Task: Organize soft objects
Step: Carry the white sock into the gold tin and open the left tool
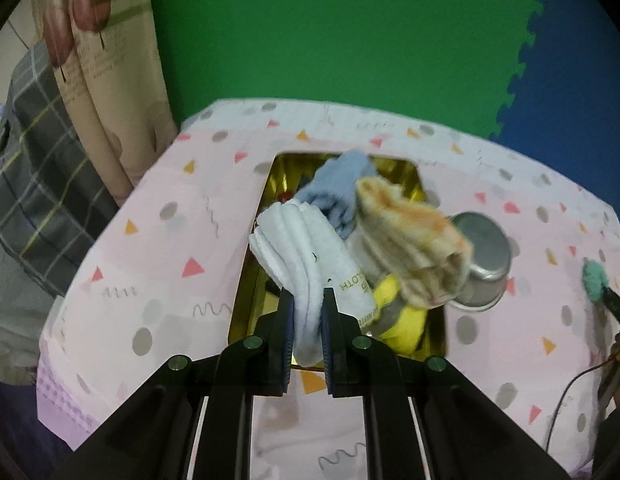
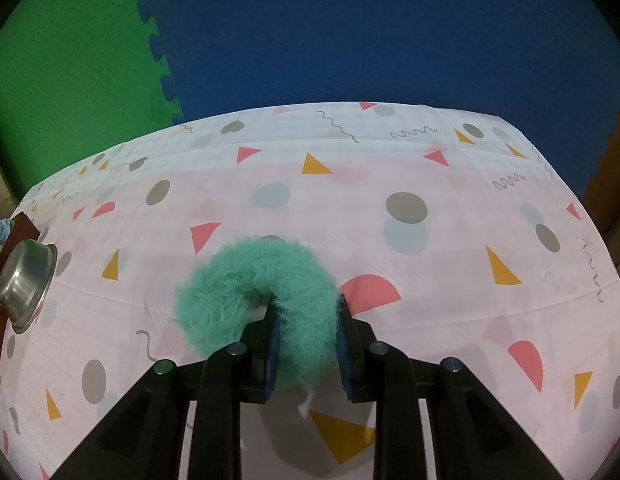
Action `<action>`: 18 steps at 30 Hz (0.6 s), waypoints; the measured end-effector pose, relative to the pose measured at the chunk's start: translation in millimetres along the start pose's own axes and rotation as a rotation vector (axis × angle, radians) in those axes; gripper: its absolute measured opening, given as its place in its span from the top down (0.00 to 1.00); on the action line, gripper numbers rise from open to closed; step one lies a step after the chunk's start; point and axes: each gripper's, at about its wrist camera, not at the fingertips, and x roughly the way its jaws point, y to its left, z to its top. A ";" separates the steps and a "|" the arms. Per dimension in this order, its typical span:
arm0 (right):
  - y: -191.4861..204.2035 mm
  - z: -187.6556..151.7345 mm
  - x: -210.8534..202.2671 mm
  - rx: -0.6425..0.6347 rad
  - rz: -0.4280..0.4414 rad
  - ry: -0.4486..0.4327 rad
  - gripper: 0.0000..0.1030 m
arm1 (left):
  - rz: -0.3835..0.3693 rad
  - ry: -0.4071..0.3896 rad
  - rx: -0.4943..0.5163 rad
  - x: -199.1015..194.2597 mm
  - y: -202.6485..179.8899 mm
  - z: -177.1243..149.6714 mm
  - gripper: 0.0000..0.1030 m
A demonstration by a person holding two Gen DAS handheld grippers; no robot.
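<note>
My left gripper [image 1: 308,312] is shut on a bundle of folded cloths: a white cloth [image 1: 302,252], a blue one [image 1: 337,188] and an orange-beige one [image 1: 413,240]. I hold the bundle above a gold tray [image 1: 246,280] on the table, where a yellow soft item [image 1: 401,316] lies. My right gripper [image 2: 306,328] is shut on a fluffy teal scrunchie [image 2: 246,284], just above the tablecloth. The scrunchie also shows at the far right in the left wrist view [image 1: 595,280].
A steel bowl [image 1: 485,264] lies tipped beside the tray's right side; it also shows at the left in the right wrist view [image 2: 24,284]. The pink patterned tablecloth [image 2: 389,200] covers the table. Green and blue foam mats lie beyond. A curtain and plaid fabric stand at left.
</note>
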 end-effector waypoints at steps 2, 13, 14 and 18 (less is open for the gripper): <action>0.4 0.0 -0.1 -0.003 -0.003 0.000 0.76 | -0.011 0.018 -0.001 11.1 3.3 -3.0 0.90; 3.8 1.7 1.6 -0.015 -0.019 0.002 0.76 | 0.002 0.053 0.008 46.5 11.3 -8.9 0.85; 3.8 1.5 1.8 -0.016 -0.019 0.002 0.76 | 0.006 0.055 0.006 48.0 12.2 -9.6 0.84; 4.0 1.6 1.8 -0.018 -0.020 0.002 0.76 | 0.005 0.052 0.001 49.2 14.1 -11.2 0.83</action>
